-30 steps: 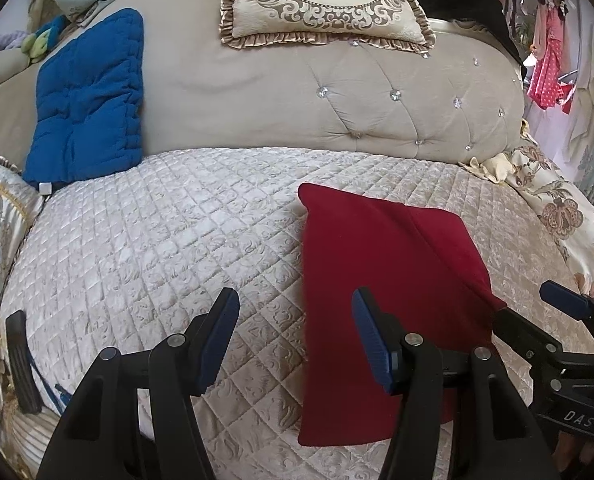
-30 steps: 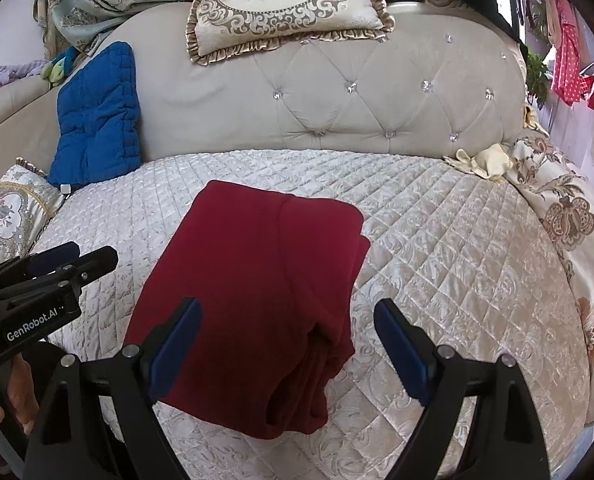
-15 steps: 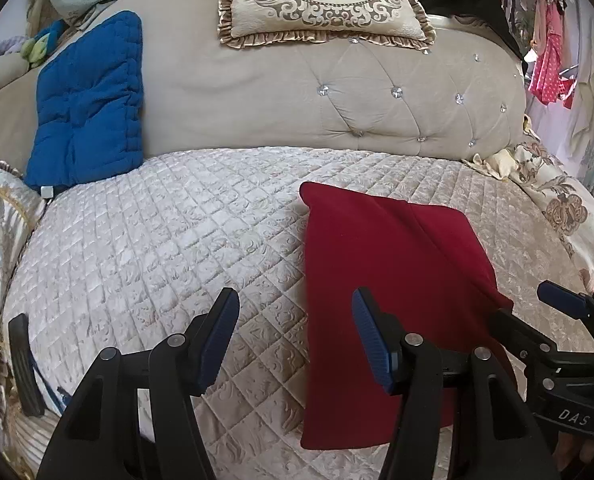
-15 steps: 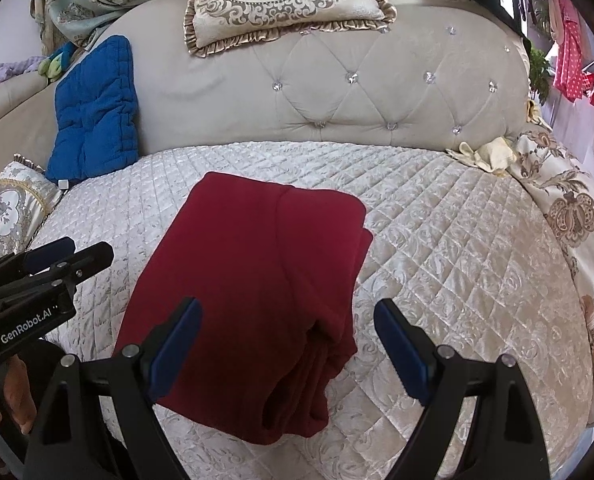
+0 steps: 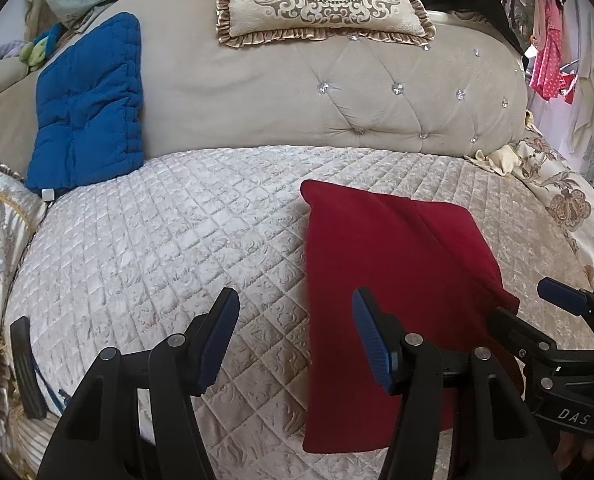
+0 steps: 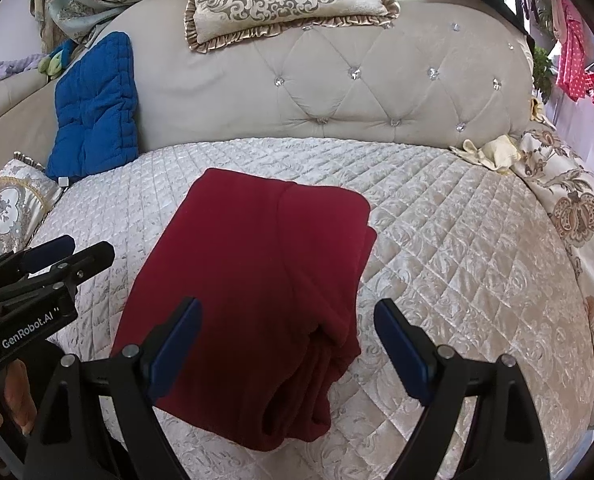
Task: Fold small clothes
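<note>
A folded dark-red garment (image 6: 253,284) lies on the quilted bed cover (image 6: 437,240), both the left gripper (image 5: 295,334) and right gripper (image 6: 287,344) spread and empty above it. Soft, thick and light, it seems best pinched at its layered near edge, though how many layers lie there is hard to read.

Right wrist view: the whole scene has slid a little up the picture since a second ago.
Red folded garment (image 6: 257,280): its far edge now shows slightly higher in that view; its shape is not altered.
Right gripper (image 6: 285,306): drifted a touch; from the left wrist its blue fingertip (image 5: 561,298) shows marginally further left.
</note>
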The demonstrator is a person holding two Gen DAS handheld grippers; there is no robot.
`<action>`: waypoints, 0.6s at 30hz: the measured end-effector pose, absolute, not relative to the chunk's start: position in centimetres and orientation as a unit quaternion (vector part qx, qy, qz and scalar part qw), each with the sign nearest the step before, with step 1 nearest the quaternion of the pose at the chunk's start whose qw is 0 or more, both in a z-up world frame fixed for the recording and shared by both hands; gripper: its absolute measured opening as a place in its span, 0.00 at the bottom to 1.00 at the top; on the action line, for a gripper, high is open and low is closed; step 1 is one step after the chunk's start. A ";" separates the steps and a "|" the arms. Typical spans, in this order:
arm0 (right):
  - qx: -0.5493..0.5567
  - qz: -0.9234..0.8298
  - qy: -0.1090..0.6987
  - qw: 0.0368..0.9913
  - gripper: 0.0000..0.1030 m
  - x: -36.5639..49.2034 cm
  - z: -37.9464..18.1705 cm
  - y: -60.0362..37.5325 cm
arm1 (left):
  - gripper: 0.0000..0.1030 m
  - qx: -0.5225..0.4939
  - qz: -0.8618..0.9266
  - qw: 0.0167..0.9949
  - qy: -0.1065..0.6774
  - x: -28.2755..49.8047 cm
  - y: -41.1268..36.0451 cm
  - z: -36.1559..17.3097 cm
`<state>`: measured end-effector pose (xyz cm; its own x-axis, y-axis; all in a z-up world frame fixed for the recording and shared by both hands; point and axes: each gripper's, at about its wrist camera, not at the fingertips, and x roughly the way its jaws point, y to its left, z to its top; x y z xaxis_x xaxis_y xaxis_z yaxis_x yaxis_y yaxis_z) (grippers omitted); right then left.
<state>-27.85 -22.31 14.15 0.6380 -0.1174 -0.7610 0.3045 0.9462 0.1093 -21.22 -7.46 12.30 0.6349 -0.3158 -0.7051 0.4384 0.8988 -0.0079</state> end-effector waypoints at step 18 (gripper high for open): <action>0.112 -0.110 0.419 0.894 0.88 -27.0 13.4 -22.1 | 0.36 0.082 -0.207 0.901 0.372 -21.0 -7.2 12.1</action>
